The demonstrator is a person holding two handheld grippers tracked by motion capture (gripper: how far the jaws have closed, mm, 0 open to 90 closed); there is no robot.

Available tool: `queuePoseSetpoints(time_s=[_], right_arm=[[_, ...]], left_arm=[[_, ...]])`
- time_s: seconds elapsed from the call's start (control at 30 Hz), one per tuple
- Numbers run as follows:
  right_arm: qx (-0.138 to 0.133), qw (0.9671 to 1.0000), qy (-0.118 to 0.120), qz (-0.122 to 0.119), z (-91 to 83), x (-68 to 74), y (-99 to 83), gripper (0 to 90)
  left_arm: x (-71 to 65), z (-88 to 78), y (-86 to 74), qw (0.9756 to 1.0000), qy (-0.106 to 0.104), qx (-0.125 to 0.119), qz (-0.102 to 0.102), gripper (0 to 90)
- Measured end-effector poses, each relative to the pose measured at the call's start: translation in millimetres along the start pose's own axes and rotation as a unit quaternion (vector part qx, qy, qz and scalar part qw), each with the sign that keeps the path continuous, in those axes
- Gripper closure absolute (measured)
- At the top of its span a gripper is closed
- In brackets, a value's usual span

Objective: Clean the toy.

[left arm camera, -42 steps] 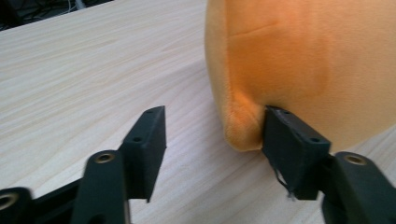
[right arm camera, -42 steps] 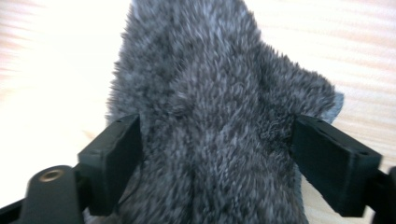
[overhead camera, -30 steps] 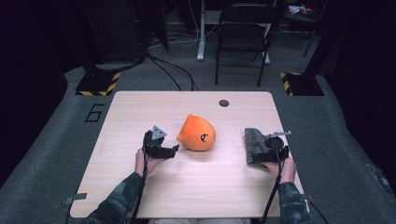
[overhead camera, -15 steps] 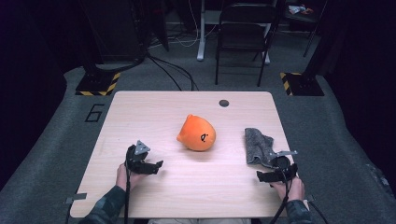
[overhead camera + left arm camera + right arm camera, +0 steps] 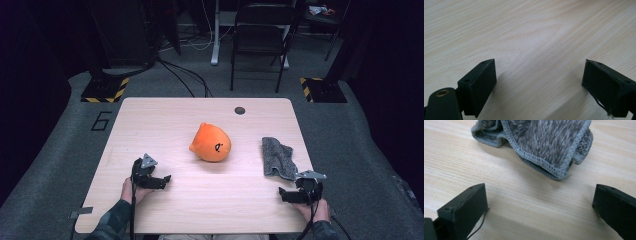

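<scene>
Grey cloth [image 5: 541, 142] cut off at top, just beyond spread, empty right claw [image 5: 539, 212]; left claw [image 5: 539, 87] likewise apart

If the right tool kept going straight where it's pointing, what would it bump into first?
Probably the grey cloth. It lies just ahead of the open right tool, with bare table in between.

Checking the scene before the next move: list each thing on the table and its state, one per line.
Left gripper: open, empty, low over bare table.
Right gripper: open, empty, just short of the cloth.
Grey cloth: folded, lying loose, untouched.
Orange plush toy: resting mid-table, apart from both grippers.
</scene>
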State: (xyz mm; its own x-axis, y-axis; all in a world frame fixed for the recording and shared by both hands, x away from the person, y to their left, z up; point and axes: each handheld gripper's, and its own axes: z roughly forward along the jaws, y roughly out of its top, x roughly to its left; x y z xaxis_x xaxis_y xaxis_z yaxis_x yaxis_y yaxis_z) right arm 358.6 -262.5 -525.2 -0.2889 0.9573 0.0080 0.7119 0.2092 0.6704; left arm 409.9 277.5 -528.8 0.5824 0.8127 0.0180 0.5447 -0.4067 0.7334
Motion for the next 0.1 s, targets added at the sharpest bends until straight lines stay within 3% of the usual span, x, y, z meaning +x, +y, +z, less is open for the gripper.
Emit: queuePoseSetpoints(time_s=[0.1], right_arm=[[-0.03,0.9995,0.002,-0.004,-0.1,-1.2,-7.0,0.0]], left_arm=[[0.4,0.2,-0.2,1.0,0.0,-0.002,0.002,11.6]])
